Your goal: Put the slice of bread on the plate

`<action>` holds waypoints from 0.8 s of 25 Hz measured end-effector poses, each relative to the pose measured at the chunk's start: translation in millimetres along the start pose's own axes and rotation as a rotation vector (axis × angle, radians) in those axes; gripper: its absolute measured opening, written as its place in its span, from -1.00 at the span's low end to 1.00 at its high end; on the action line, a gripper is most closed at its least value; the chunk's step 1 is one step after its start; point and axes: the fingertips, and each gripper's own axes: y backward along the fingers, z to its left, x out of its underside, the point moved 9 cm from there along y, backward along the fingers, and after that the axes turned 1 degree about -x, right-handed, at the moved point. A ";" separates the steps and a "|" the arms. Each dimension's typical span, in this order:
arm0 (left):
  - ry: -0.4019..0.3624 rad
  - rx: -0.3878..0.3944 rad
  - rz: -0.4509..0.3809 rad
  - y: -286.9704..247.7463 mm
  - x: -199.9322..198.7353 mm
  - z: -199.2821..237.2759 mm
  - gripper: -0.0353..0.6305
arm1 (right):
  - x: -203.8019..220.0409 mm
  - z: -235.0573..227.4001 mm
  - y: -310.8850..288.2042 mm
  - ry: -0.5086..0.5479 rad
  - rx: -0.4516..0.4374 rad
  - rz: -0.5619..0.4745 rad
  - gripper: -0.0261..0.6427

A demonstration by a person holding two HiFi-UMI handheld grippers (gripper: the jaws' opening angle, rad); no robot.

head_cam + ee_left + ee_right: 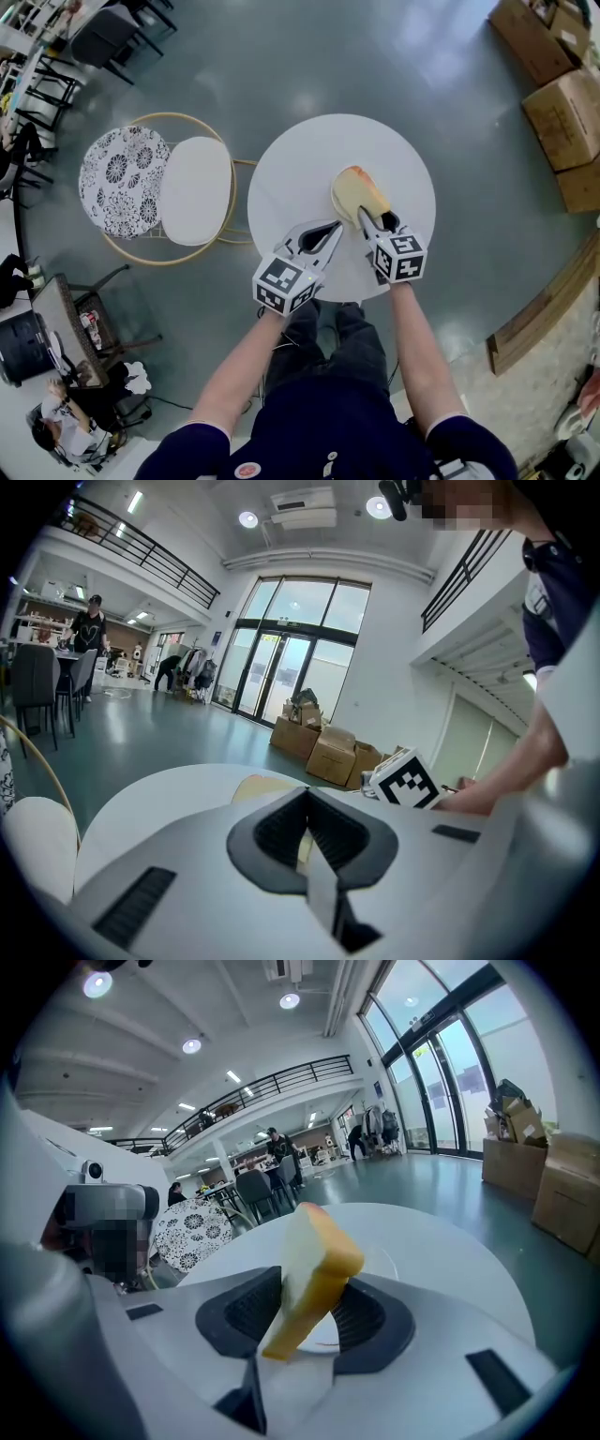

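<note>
Status, right hand-held gripper (373, 221): jaws partway apart, slice of bread (359, 190) tilted between pads, leaning on one pad, grip looks slack. Slice sticking out past jaw tips over plate (380, 1262), mid round white table (300, 169); contact with plate not clear. On left hand-held gripper (333, 228): jaws closed together, nothing held, hovering over near part of table, just beside slice. Chair with white cushion (195, 190) next to table, cardboard boxes (562, 112) on floor far side.
</note>
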 end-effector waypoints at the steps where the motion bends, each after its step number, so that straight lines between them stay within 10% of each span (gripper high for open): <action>1: 0.000 -0.001 0.000 -1.1 0.1 0.1 -0.88 | -0.2 -2.3 0.1 0.000 0.006 0.001 -0.50; 20: 0.001 0.012 0.018 -23.3 0.9 0.6 -0.88 | -1.8 -30.8 -4.0 0.024 0.106 0.027 -0.07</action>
